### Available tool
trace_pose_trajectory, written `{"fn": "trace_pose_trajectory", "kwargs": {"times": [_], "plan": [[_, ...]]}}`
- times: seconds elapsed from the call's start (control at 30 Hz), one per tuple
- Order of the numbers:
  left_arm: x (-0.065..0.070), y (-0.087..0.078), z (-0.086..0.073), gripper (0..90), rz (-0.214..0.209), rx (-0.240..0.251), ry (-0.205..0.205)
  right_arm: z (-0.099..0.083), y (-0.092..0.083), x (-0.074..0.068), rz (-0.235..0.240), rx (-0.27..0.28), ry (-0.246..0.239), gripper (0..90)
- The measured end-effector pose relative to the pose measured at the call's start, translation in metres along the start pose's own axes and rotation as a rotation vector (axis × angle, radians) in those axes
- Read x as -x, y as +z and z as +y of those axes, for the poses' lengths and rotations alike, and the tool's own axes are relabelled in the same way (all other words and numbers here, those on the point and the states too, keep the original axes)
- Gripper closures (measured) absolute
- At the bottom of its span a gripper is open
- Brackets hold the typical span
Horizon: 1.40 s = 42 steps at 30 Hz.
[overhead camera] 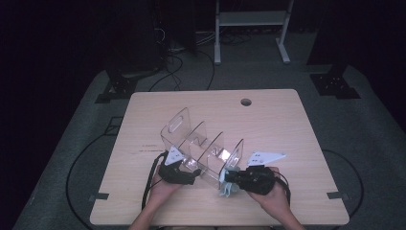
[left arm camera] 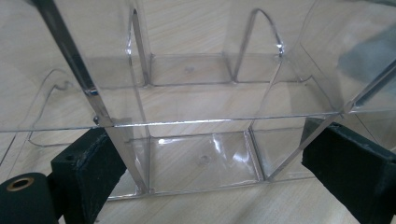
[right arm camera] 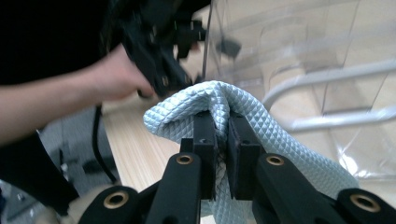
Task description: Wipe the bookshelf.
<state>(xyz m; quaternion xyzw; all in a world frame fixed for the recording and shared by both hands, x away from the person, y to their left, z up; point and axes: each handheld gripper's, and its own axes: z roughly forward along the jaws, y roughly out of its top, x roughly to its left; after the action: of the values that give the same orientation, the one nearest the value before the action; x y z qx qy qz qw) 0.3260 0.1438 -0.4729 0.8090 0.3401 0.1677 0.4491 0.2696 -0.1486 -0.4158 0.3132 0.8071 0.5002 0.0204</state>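
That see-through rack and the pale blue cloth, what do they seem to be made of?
The divided rack looks like clear glossy acrylic: the wood shows through it and its edges glint. The cloth in the right gripper looks like soft quilted fabric, possibly microfibre, with a diamond-embossed, matte surface.

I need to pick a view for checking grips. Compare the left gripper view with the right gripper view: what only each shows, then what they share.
Left gripper view alone: its wide-open jaws straddling a wall of the clear divided organizer, looking into the compartments.

Right gripper view alone: the right gripper shut on a pale blue quilted cloth, with the left hand and left gripper farther off.

Both: the organizer and the wooden table.
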Motion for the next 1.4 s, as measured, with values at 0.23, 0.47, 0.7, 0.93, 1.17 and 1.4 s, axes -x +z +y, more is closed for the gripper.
{"fn": "trace_pose_trajectory", "kwargs": {"times": [0.23, 0.47, 0.7, 0.93, 1.17, 1.4], "plan": [[0.001, 0.000, 0.000, 7.1, 0.001, 0.004, 0.000, 0.007, -0.008, -0.005, 0.011, 0.027, -0.003, 83.1], [0.001, 0.000, 0.000, 7.1, 0.002, 0.005, -0.003, -0.006, 0.005, 0.000, 0.006, -0.024, 0.004, 83.1], [0.000, -0.001, 0.000, 7.1, -0.001, 0.006, 0.000, 0.004, -0.007, -0.005, 0.014, 0.029, 0.006, 83.0], [-0.001, -0.004, 0.000, 6.4, -0.019, 0.028, -0.001, -0.010, 0.009, 0.001, -0.002, -0.036, 0.012, 83.0], [-0.001, -0.006, 0.001, 6.5, -0.032, 0.024, 0.022, -0.002, -0.002, -0.001, -0.008, 0.002, 0.007, 83.1], [0.000, -0.006, 0.001, 6.9, -0.035, 0.029, 0.017, -0.014, 0.010, 0.006, -0.008, -0.054, 0.035, 83.0]]}}
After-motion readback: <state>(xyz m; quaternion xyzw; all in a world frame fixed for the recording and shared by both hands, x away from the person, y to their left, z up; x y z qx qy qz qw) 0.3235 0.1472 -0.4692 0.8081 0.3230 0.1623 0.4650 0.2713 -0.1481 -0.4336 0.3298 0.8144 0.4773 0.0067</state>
